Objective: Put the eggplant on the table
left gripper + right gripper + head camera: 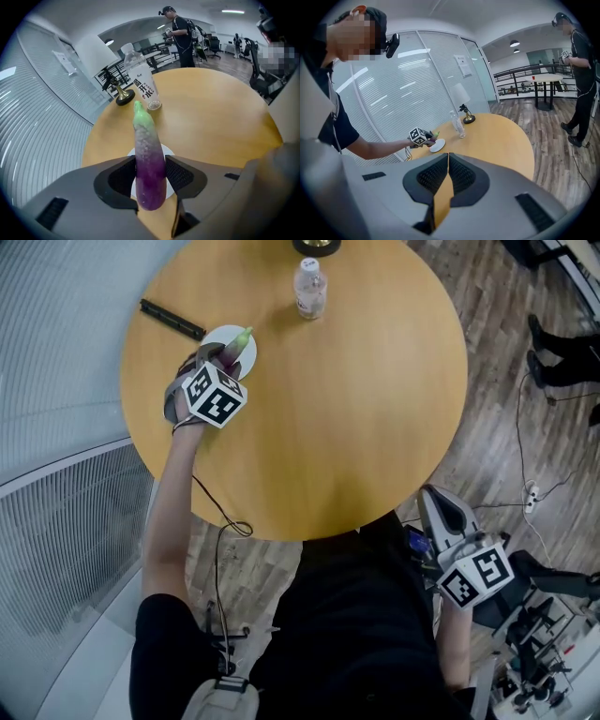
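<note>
A purple eggplant with a pale green tip sticks out between the jaws of my left gripper, which is shut on it. In the head view the left gripper holds the eggplant just over a small white plate at the left of the round wooden table. The plate shows under the eggplant in the left gripper view. My right gripper hangs off the table's near right edge, shut with nothing in it; the head view shows that right gripper beside my body.
A clear plastic bottle stands at the table's far middle, with a brass-based object behind it. A black bar lies at the far left. A glass wall runs along the left. Another person stands at the right on the wood floor.
</note>
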Demonstrator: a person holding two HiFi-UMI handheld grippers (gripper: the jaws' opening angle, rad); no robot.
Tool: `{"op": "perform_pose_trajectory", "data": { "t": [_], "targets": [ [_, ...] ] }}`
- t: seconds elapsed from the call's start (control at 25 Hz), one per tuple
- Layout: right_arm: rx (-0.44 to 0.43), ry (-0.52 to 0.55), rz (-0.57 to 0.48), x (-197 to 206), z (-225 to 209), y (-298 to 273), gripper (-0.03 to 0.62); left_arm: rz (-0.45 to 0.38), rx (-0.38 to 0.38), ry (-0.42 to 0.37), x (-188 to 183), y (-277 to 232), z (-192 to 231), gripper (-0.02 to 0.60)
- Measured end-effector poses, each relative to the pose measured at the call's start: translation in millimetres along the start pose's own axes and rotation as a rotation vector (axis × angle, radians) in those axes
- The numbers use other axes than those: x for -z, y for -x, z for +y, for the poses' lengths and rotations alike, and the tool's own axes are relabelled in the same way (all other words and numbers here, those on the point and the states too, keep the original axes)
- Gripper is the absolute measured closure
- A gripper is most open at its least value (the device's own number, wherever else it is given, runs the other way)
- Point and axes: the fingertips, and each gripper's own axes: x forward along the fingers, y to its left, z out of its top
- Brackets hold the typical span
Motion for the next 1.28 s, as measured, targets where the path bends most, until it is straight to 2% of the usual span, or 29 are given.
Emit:
{"op": "perform_pose_trajectory", "data": {
  "t": [0.52, 0.72, 1.28],
  "targets": [
    [-0.015, 0.013, 0.035, -6.9, 8.0, -17.8, 0.576, 0.108, 0.019, -0.197, 18.5, -42.2, 12.8, 0.379],
    [-0.011, 0.008, 0.042, -5.4, 8.4, -18.4, 0.577, 0.111, 0.057, -0.226, 17.5, -48.8, 9.1, 0.377],
    [0.006, -0.006, 0.03, -3.7, 2.1, -12.8, 0.576, 0.141, 0.095, -0.27, 15.3, -63.0, 2.6, 0.373]
  ]
}}
